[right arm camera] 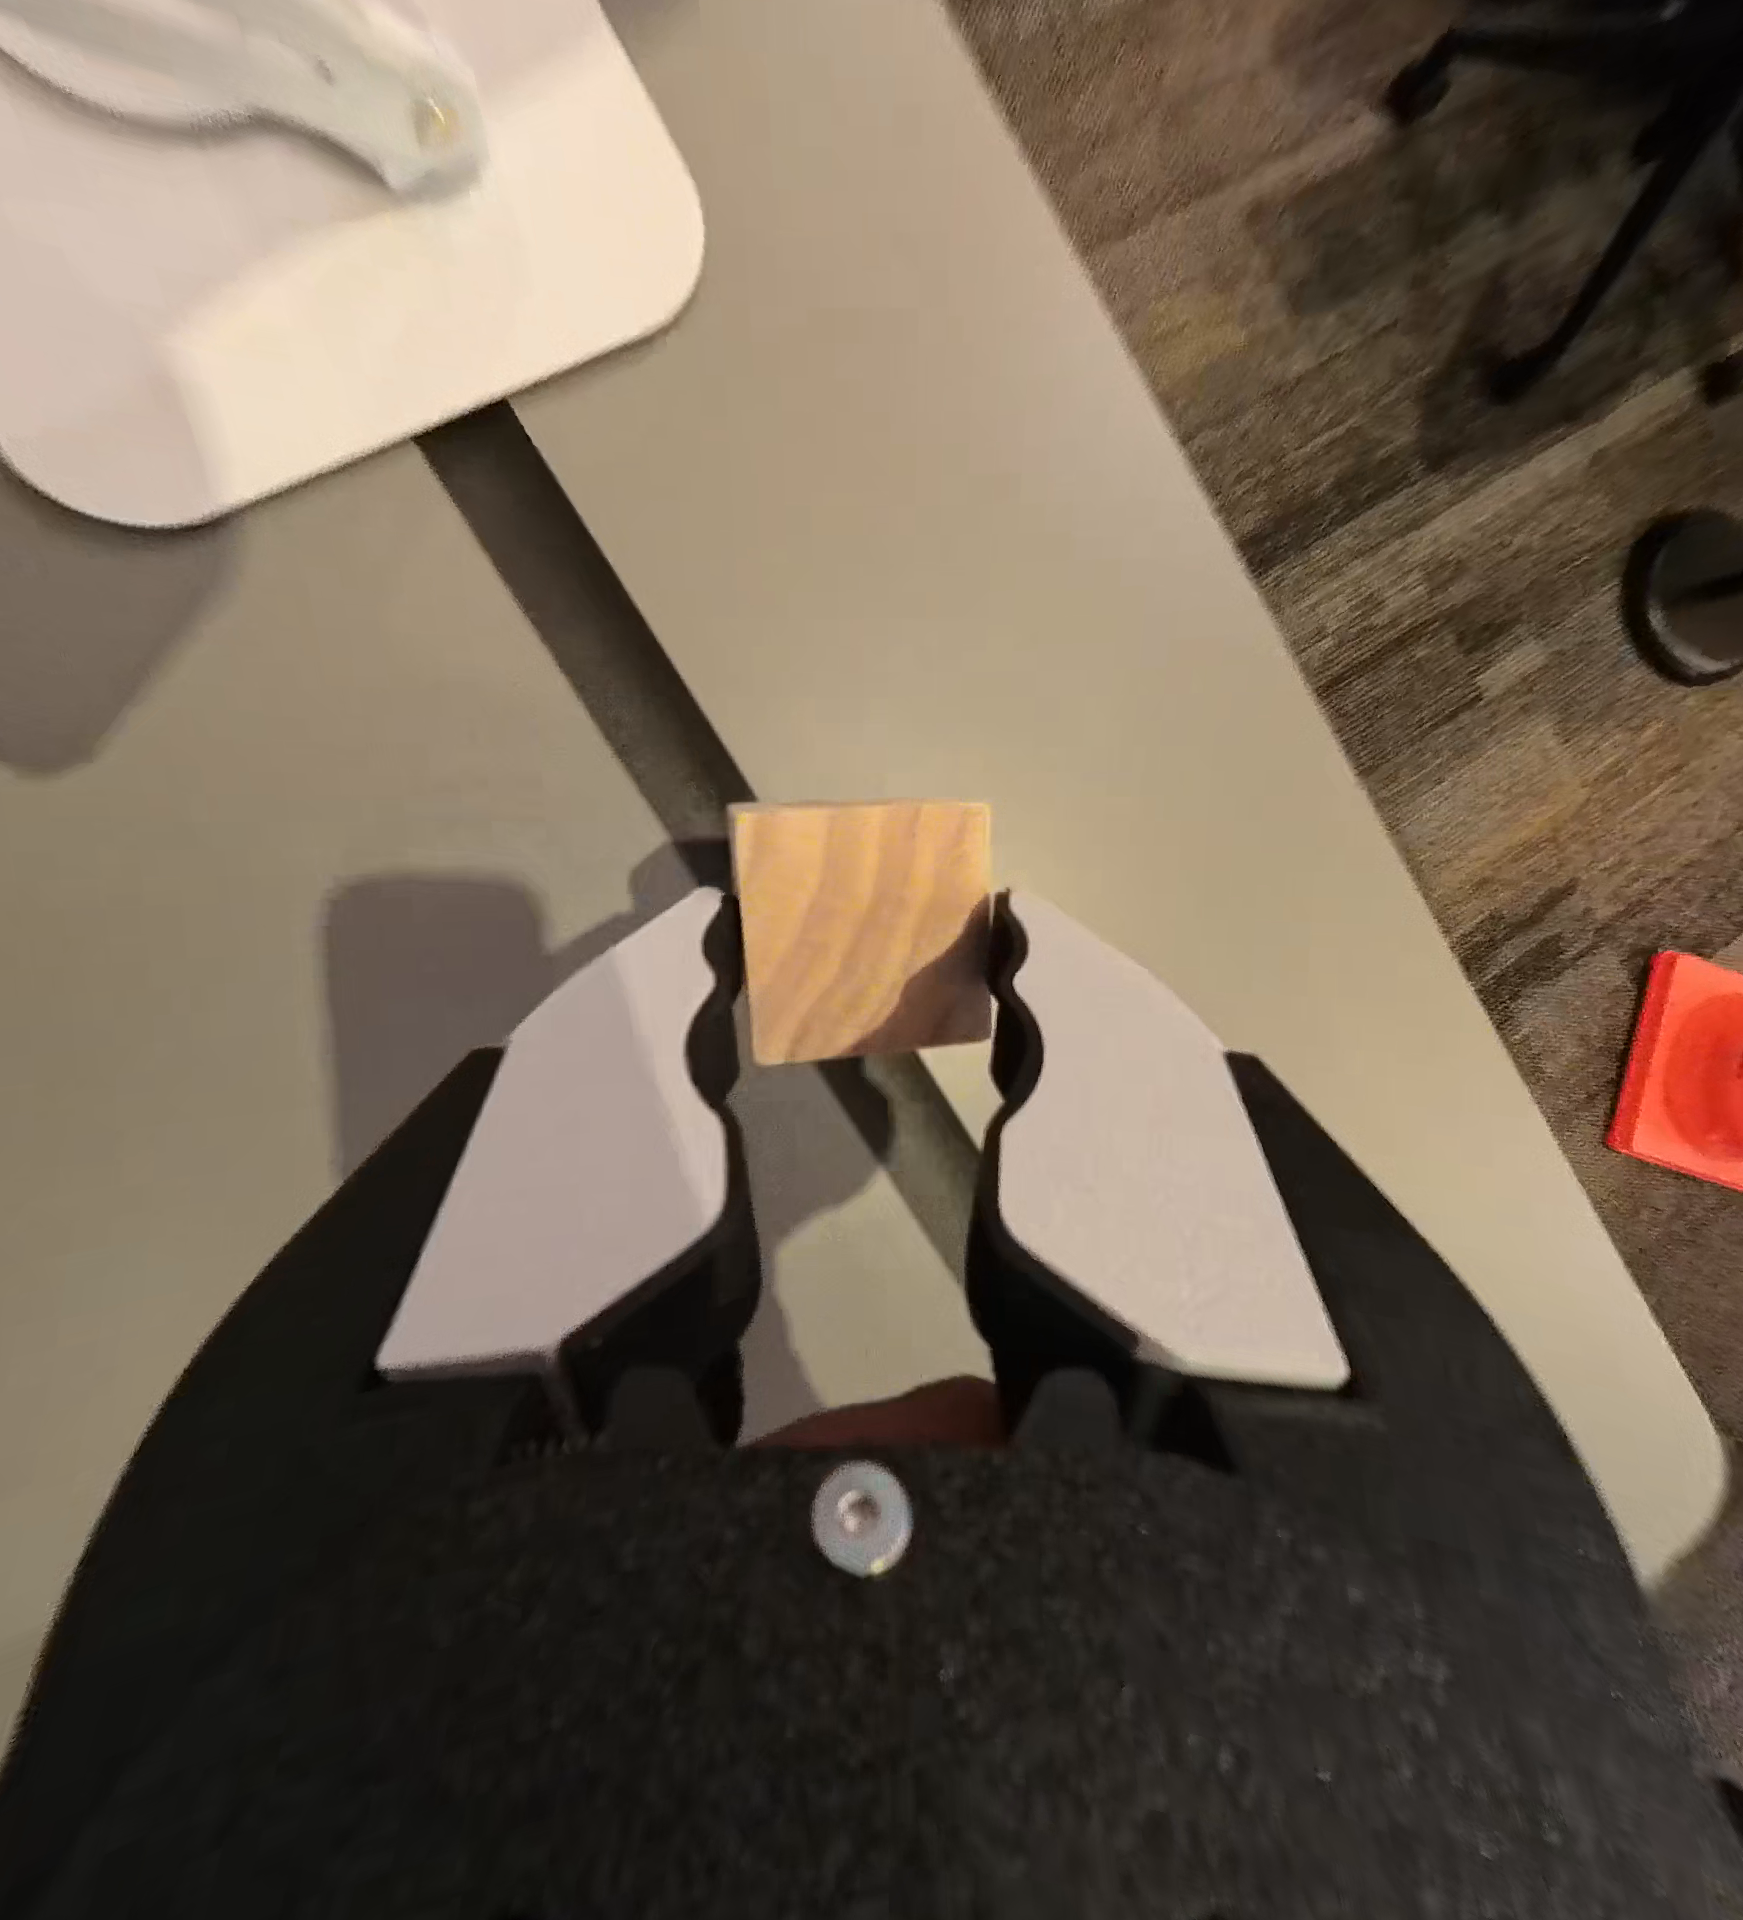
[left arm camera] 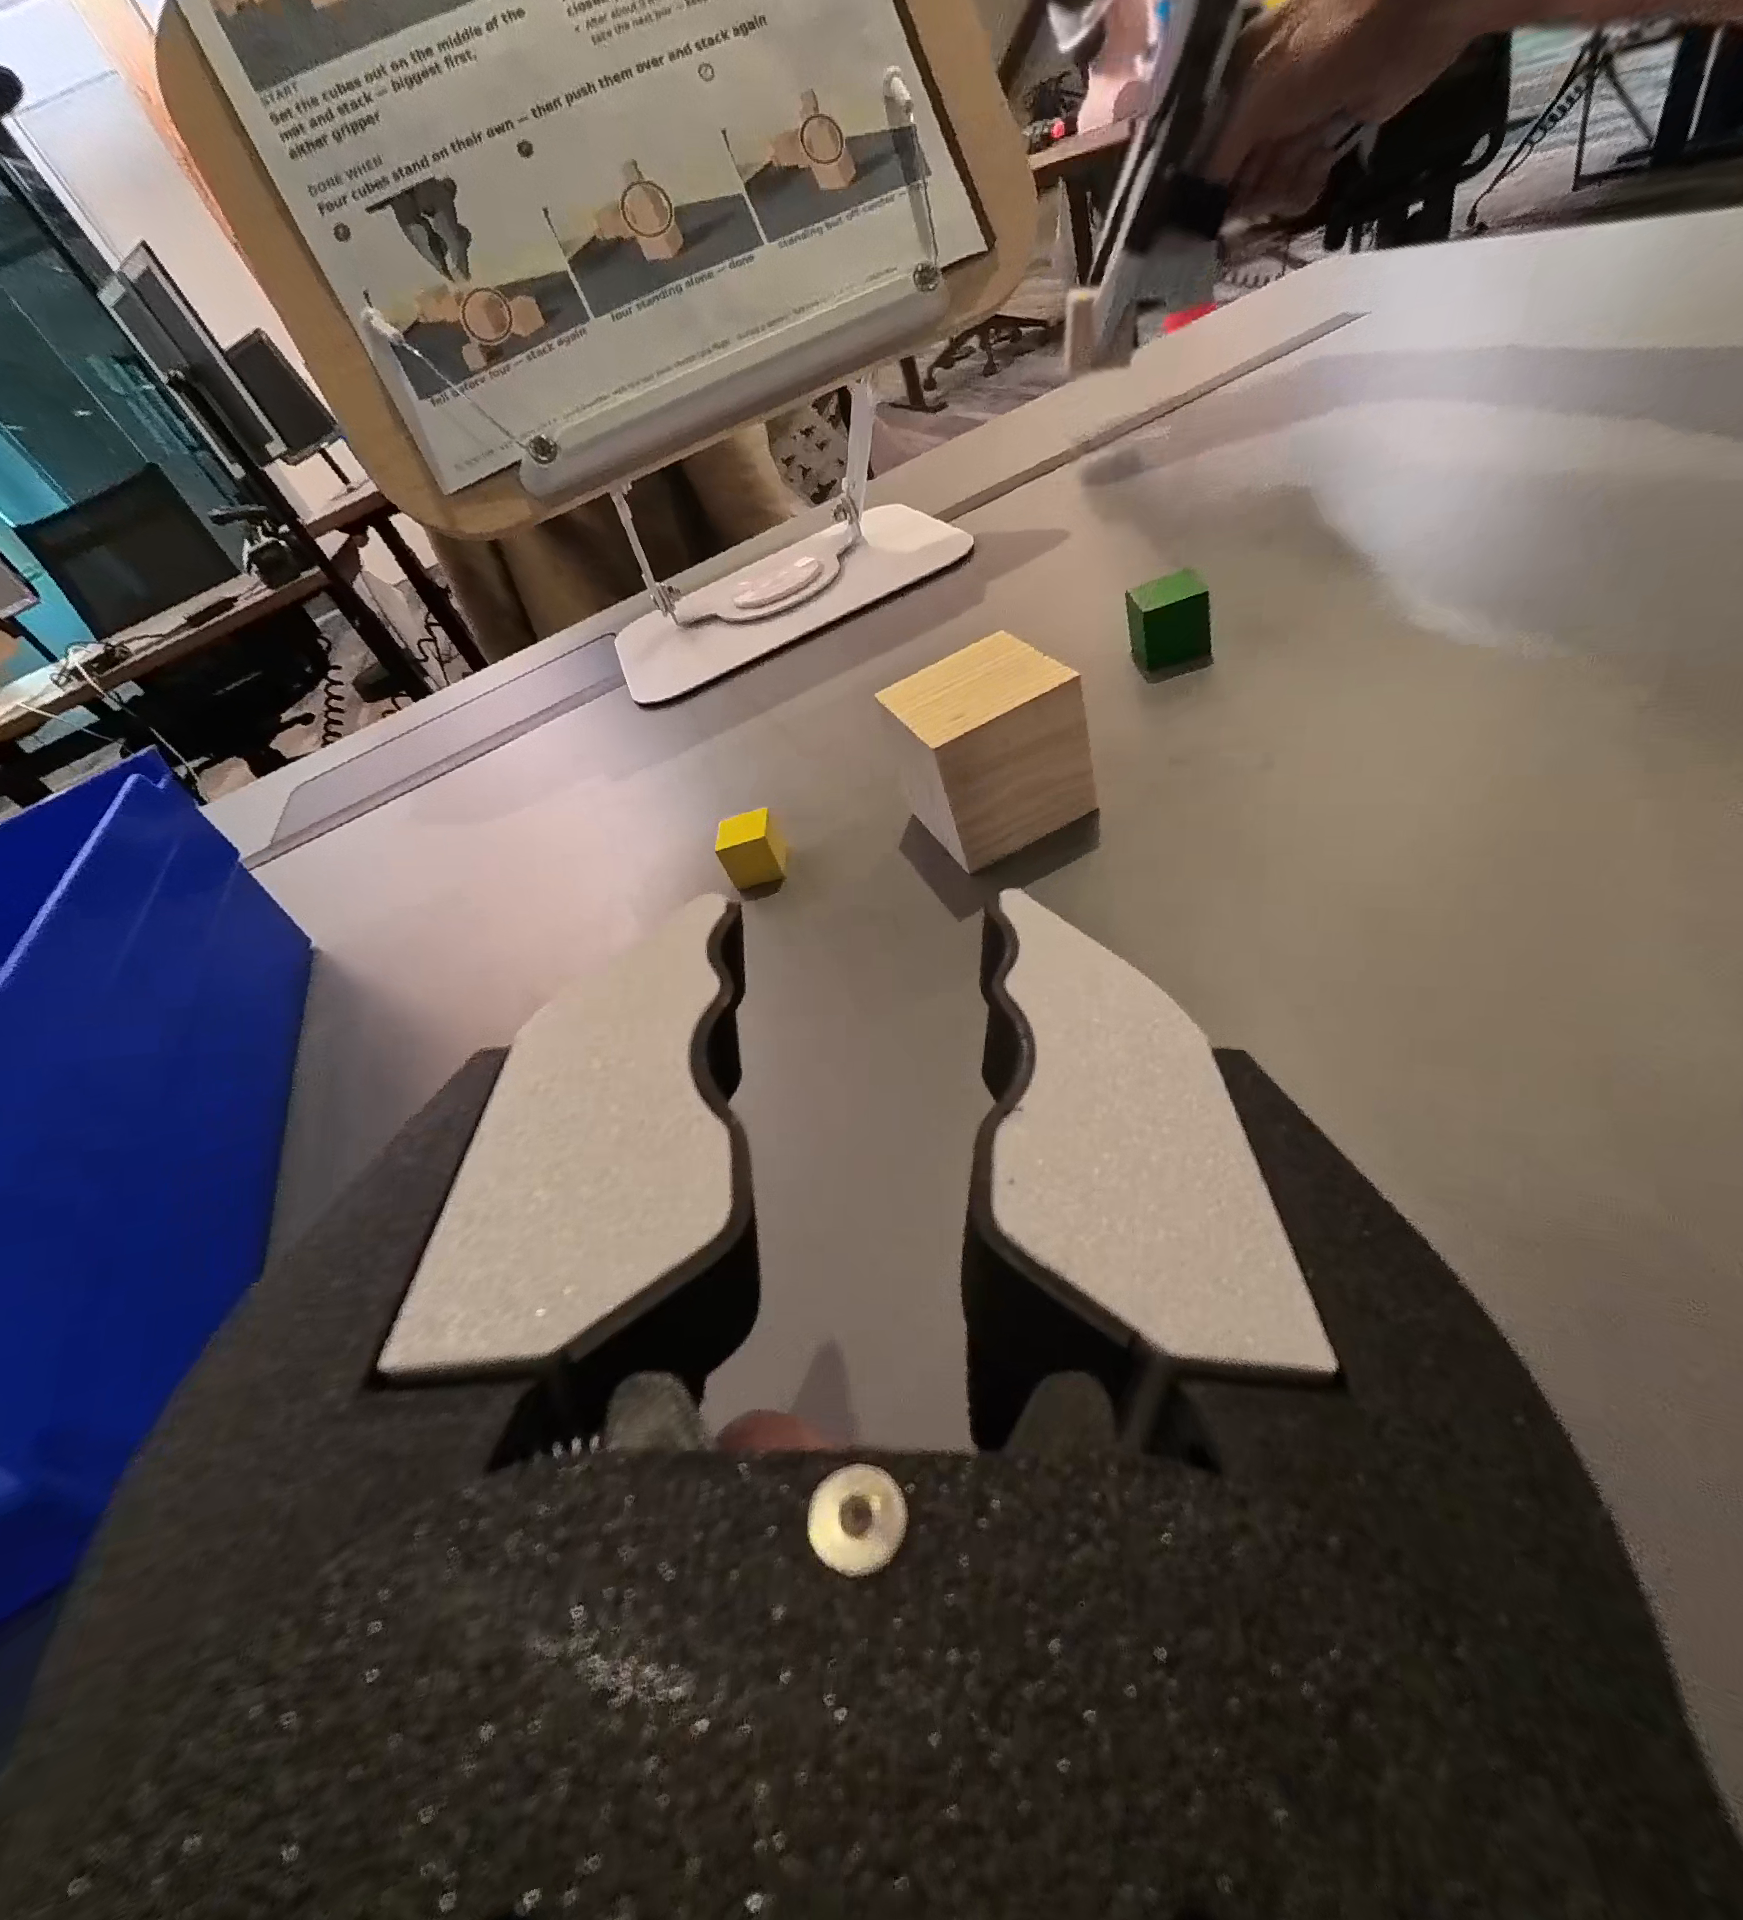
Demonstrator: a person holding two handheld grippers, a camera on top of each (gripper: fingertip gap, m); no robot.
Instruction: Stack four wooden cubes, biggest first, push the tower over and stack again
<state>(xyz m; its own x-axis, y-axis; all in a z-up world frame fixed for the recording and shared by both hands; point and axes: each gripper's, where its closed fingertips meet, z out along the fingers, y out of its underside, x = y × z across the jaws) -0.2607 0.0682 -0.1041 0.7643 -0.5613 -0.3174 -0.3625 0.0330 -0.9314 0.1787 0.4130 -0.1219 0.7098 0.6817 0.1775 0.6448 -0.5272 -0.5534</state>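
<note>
We have no tower yet: our right gripper pinches a plain cube aloft, our left gripper gapes empty, and the big cube, green cube and yellow cube sit apart.

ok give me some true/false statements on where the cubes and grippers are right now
1. The right gripper holds a plain wooden cube. True.
2. The left gripper grips the yellow cube. False: it is open and empty, the yellow cube lies on the table.
3. The green cube sits on the big cube. False: both stand apart on the table.
4. Nothing is stacked yet. True.
5. A blue bin is at the left. True.
</note>
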